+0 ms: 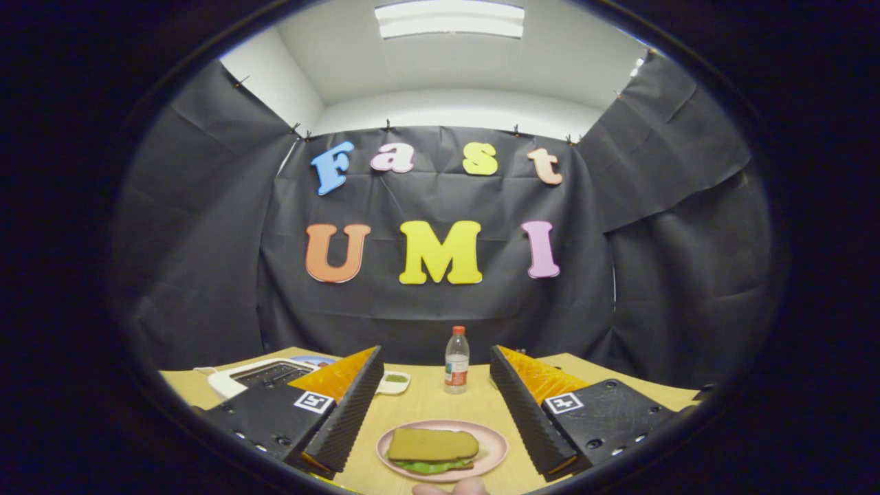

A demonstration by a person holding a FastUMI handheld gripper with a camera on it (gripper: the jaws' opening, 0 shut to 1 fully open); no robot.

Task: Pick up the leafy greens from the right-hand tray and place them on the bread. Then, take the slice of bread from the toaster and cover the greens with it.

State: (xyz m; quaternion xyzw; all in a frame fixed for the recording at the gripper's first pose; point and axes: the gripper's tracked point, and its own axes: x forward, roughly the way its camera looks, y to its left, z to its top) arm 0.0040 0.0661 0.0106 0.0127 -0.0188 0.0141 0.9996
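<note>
Judging from the layout, the task reads as finished: on the pink plate (496,445) a slice of bread (433,443) is seen lying flat over the leafy greens (430,467), which show as a green fringe under its near edge, with what looks like a lower slice beneath, though that layer is mostly hidden. The tool (434,395) is spread wide with nothing held; its two ribbed fingers (347,412) stand well apart, one to each side of the plate, and the plate lies between them, toward their bases. No grasp is called for now; only a clean withdrawal, up and back from the plate, is judged to remain, so that the stacked slice is not nudged. A fingertip of the holding hand (450,489) is seen just nearer than the plate. Beyond the plate, a water bottle (456,359) stands upright on the bench (426,405), in line with the gap between the fingers. Beyond the plate on the left, a white toaster (258,375) is partly covered by the left finger; whether its slots are empty cannot be told. A small white dish (397,381) with something green in it sits between the toaster and the bottle. Bare bench lies between plate and bottle, so room is ample there; the bench's far edge meets the booth wall beyond the bottle.
</note>
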